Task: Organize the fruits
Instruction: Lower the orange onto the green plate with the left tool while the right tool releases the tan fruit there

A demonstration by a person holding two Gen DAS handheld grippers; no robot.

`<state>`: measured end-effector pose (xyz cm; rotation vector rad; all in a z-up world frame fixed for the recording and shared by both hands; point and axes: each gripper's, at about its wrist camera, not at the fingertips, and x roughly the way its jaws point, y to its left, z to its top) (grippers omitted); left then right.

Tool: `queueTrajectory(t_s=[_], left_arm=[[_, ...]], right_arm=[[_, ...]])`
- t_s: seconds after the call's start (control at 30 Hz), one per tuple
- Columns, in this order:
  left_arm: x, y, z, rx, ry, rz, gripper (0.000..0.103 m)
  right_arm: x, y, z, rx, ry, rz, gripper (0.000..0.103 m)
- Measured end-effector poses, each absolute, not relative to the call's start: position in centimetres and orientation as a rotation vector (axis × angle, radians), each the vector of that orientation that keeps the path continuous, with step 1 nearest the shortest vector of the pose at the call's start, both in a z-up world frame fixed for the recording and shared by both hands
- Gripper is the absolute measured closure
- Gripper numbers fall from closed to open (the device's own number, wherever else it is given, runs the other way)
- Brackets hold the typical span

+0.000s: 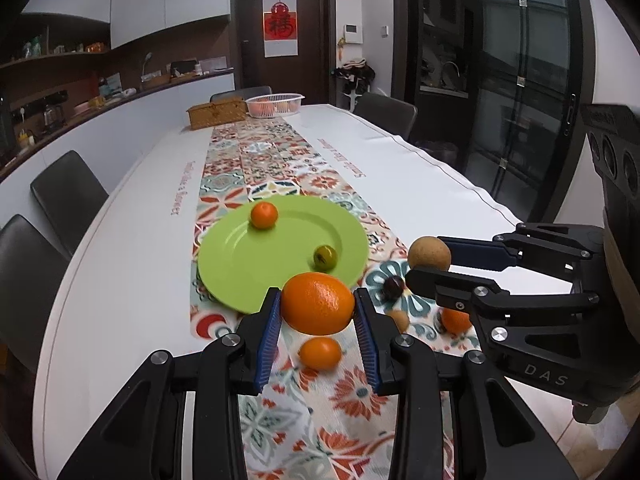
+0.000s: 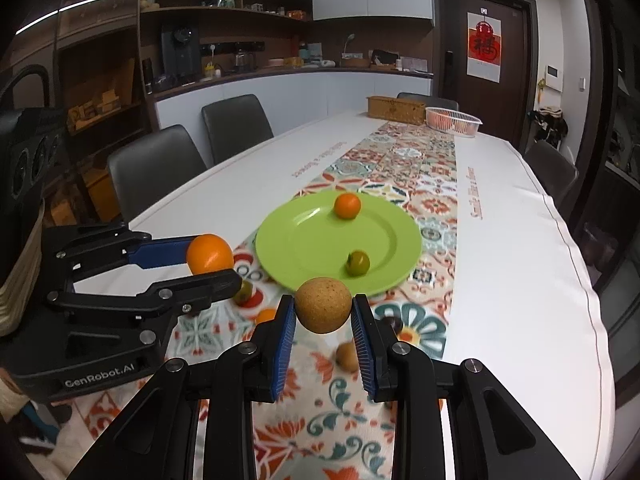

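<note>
Gripping a big orange [image 1: 318,304] in the left gripper [image 1: 318,310], a brown round fruit [image 2: 323,305] clamped in the right gripper [image 2: 323,314], both above the green plate [image 1: 240,264].

A lime-green plate [image 1: 240,264] carries a bright orange mandarin [image 1: 263,215] at its 12 o'clock and a small olive-green fruit [image 1: 324,257] at its 4 o'clock; a deep orange fruit [image 1: 318,303] sits between the blue ribbed pads of the black left hand-held gripper [image 1: 317,312]; a speckled tan-brown round fruit [image 2: 323,305] sits between the blue pads of the black right hand-held gripper [image 2: 323,316]; the runner [image 1: 264,160] shows red, teal and cream floral tiles on a white surface [image 1: 420,184]; a smaller orange fruit [image 1: 320,353] and a dark maroon one [image 1: 393,285] lie on the pattern; a white basket [image 1: 274,104] and a tan woven box [image 1: 216,112] stand at 12 o'clock.
</note>
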<state>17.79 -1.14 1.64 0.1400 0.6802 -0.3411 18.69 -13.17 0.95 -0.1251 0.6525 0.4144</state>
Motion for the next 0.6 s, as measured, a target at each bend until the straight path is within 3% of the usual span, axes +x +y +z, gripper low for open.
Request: queueTrajectory(t_s=[0.6], left_arm=[[26.5,-0.4,2.3,0.121,0.743,-0.314,0.067]], right_arm=[[28.3,-12.6,2.2,-0.101,0.733,0.407,0.073]])
